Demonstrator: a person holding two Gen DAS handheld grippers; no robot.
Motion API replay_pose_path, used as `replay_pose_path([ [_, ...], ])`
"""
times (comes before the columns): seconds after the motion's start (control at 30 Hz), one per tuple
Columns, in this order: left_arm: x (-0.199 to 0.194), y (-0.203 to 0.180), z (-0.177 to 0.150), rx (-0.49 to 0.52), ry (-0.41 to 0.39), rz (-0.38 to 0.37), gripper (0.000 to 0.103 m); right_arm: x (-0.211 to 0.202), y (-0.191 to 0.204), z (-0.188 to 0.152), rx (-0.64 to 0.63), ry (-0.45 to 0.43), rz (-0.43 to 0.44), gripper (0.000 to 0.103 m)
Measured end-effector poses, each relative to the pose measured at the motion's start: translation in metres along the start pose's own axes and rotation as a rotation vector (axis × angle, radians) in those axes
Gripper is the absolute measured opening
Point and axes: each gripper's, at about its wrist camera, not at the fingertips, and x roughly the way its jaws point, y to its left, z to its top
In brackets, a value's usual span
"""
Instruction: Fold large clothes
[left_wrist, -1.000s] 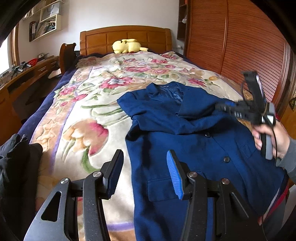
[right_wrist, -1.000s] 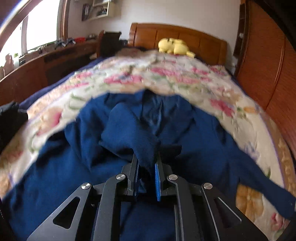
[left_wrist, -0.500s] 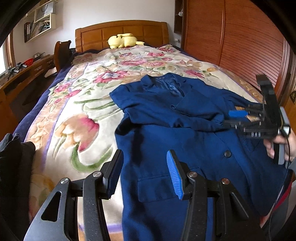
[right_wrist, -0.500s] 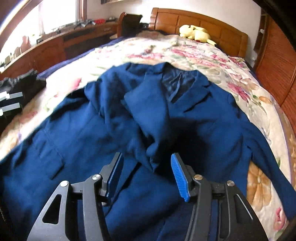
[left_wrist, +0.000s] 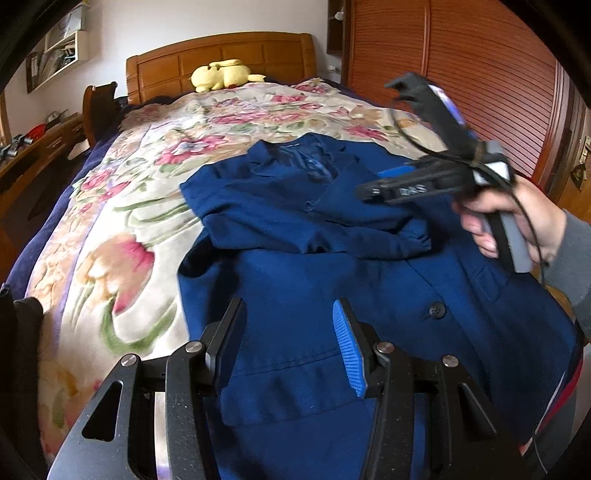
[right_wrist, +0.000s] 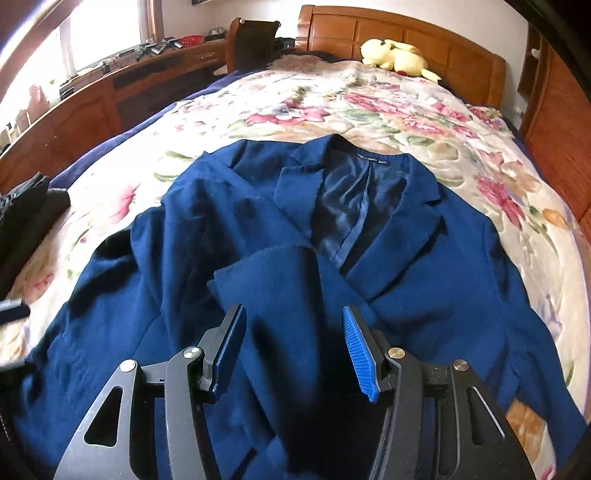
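- My left gripper (left_wrist: 291, 347) hangs over the lower front of the blue jacket (left_wrist: 332, 266), jaws standing apart with nothing between them — only cloth below.
- My right gripper (right_wrist: 293, 350) is parted too, empty, above the folded-over sleeve (right_wrist: 258, 280) that lies across the jacket's chest.
- In the left view, my right hand (left_wrist: 517, 218) grips the handle of that gripper over the jacket's right side, a grey cuff at the wrist.
- The jacket lies face up on the floral bedspread (right_wrist: 332, 107), collar toward the wooden headboard (right_wrist: 406, 33), lapels open on the dark lining — one sleeve crossed over the front, the other stretched along the right side.
- A yellow plush toy (right_wrist: 395, 55) sits by the headboard.
- Dark clothing (right_wrist: 26, 210) rests at the bed's left edge.
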Motion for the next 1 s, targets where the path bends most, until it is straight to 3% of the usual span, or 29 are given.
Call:
replay_pose_path([
  [0.13, 0.001, -0.006, 0.005, 0.006, -0.001, -0.01, 0.049, 0.008, 0.0, 0.007, 0.007, 0.007, 0.014, 0.055],
  [0.2, 0.001, -0.009, 0.007, 0.007, -0.003, -0.017, 0.049, 0.009, 0.001, 0.007, -0.005, 0.011, 0.04, 0.032],
  [0.23, 0.001, -0.01, 0.009, 0.009, -0.004, -0.02, 0.049, 0.008, 0.002, 0.006, -0.019, 0.015, 0.059, 0.006],
  [0.43, -0.001, -0.017, 0.009, 0.023, -0.009, -0.034, 0.049, -0.029, -0.002, -0.004, 0.015, -0.095, 0.024, 0.005],
  [0.67, -0.009, -0.017, 0.011, 0.019, -0.028, -0.042, 0.049, -0.105, -0.009, -0.045, 0.077, -0.227, -0.055, 0.005],
  [0.83, -0.015, -0.019, 0.009, 0.018, -0.043, -0.051, 0.049, -0.148, -0.006, -0.096, 0.157, -0.27, -0.064, 0.005],
  [1.0, -0.019, -0.024, 0.004, 0.031, -0.041, -0.064, 0.049, -0.158, -0.001, -0.146, 0.263, -0.223, -0.047, 0.005],
])
